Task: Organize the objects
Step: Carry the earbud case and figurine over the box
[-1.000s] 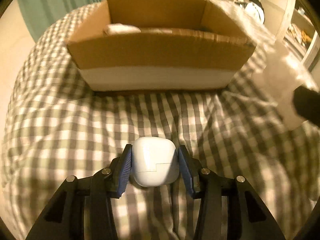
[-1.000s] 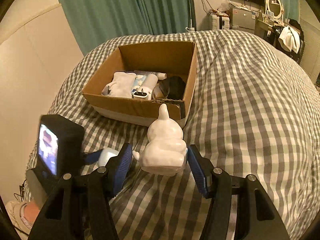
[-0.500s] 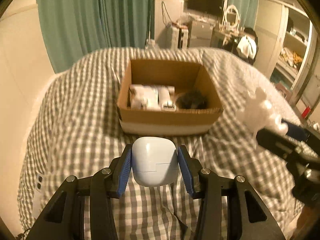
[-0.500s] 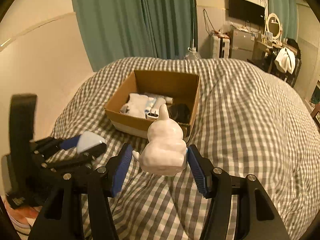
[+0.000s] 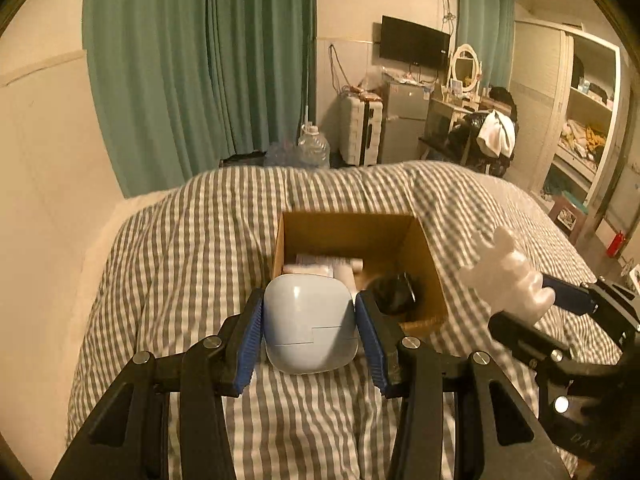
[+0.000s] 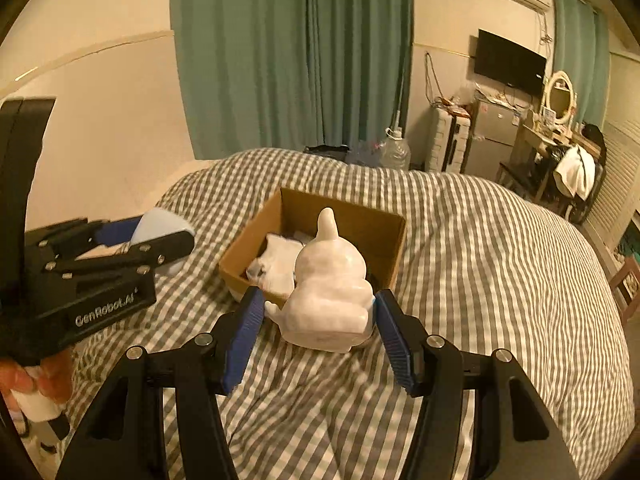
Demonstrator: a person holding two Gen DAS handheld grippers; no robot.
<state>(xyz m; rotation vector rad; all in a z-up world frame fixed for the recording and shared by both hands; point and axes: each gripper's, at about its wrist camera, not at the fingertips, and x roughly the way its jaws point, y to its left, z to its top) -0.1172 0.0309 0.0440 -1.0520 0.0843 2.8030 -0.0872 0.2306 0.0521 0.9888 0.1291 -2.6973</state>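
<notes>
1. We hold two things above the bed [image 5: 168, 264], both clear of the checked cover. Our left gripper [image 5: 310, 330] pinches a pale blue rounded case [image 5: 310, 326] between its blue pads [image 5: 250, 340], which press on both its sides.
2. Our right gripper [image 6: 320, 324] carries a white figurine [image 6: 330, 292]. The right pad meets its flank, but on the left a small gap seems to show between pad and figurine, so we cannot tell how firm that hold is.
3. The cardboard box [image 5: 434, 280] sits toward the middle of the bed, ahead of both grippers. It already holds white items and, at its right side, something dark that we cannot make out.
4. We judge both things are bound for the box and neither is over the opening yet.
5. Risks from here:
   - The figurine is smooth and lumpy; if the grip is slack, a tilt could let it slip onto the bed or over the near rim.
   - The two grippers are near each other, so converging on the box together could knock them.
   - The box is part full; a drop from height could bounce the case off what lies inside.
   - The soft cover may let the box tip if a gripper leans on its wall.
</notes>
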